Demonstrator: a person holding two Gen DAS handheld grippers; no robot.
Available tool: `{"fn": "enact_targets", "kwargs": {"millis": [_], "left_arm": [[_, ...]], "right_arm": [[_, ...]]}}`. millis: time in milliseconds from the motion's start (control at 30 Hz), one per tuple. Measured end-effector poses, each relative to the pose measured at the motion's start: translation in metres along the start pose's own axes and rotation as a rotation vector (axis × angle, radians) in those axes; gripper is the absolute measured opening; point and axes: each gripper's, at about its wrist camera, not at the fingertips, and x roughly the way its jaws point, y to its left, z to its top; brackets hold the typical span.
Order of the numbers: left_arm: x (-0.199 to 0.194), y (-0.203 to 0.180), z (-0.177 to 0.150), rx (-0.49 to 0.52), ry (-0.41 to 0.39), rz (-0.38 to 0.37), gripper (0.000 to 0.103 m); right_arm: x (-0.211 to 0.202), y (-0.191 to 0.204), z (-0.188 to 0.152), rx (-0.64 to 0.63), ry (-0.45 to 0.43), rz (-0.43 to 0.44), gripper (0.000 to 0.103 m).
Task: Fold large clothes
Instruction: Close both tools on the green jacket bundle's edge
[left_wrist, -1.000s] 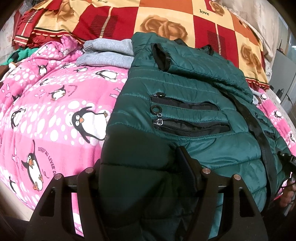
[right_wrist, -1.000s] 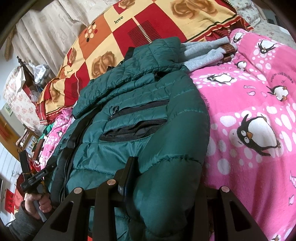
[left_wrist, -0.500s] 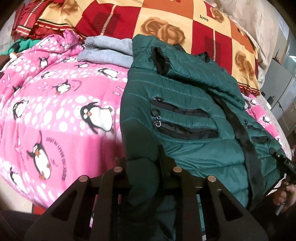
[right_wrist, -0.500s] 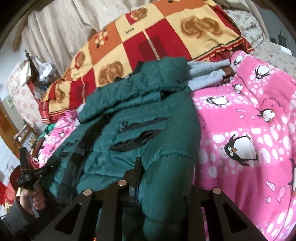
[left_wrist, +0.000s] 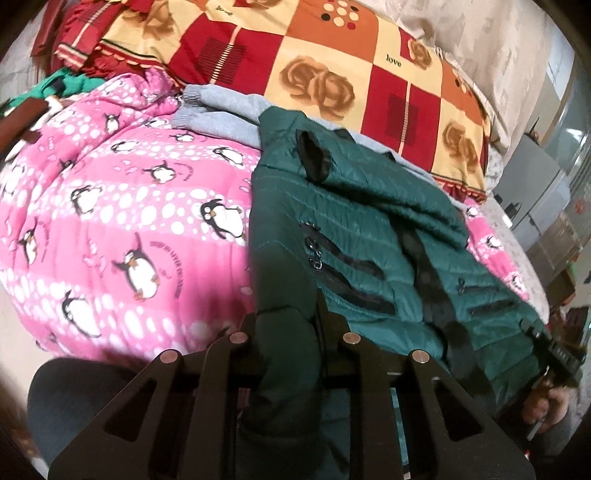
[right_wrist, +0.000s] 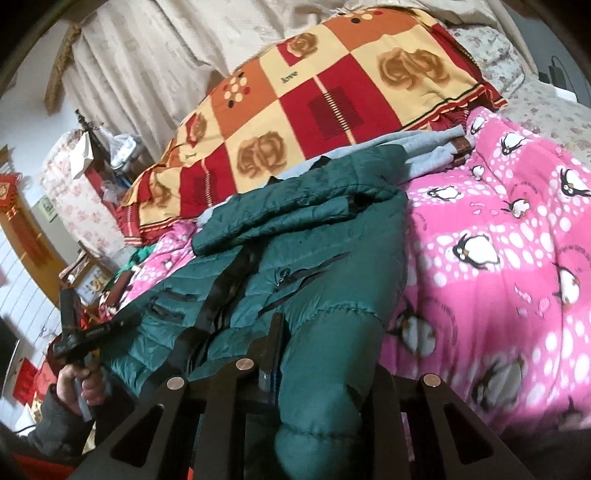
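Penguins crowd the left of my left wrist view: the pink penguin quilt (left_wrist: 122, 221) covers the bed and swells toward its near edge. Beyond it, toward the far edge, grey sweatpants (left_wrist: 218, 110) lie folded against the red and yellow rose blanket (left_wrist: 332, 70), and the collar end of the green puffer jacket (left_wrist: 351, 229) overlaps them. The jacket lies across the middle of the bed, front up, its black zip placket and pocket zips showing, hem toward the near edge. My left gripper (left_wrist: 288, 332) has its jaws pinching a thick fold of the jacket's sleeve, which they have just closed on; the padded fabric bulges up between them and hangs over the near edge. At the far right of that view I see my right hand (left_wrist: 546, 406) around the handle of the other tool.

In the right wrist view, my left hand (right_wrist: 79, 384) grips its handle at the far left, by the bed's edge. The jacket (right_wrist: 295, 236) runs up the centre, with the rose blanket (right_wrist: 332, 99) behind it. My right gripper (right_wrist: 325, 365) has likewise just clamped; its jaws pinch the other quilted sleeve, which rises between them. The quilt (right_wrist: 498, 258) fills the right side.
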Motion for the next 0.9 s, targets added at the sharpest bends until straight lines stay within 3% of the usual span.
{"fn": "enact_targets", "kwargs": {"millis": [233,467,733,900], "left_arm": [[-0.040,-0.004,-0.014,0.010,-0.021,-0.052,0.016],[-0.069,-0.014,-0.013,0.017,-0.070,-0.108,0.016],[-0.069,-0.009,0.034,-0.096,-0.197,-0.160,0.016],[-0.056,-0.005,0.066,-0.180,-0.246,-0.143,0.016]], "right_arm": [[-0.036,0.018,-0.019,-0.024,-0.012,0.025,0.017],[-0.063,0.027,-0.016,-0.056,-0.043,0.039,0.016],[-0.064,0.025,0.028,-0.047,-0.170,0.047,0.015],[-0.049,0.018,0.066,0.027,-0.250,0.031,0.015]]}}
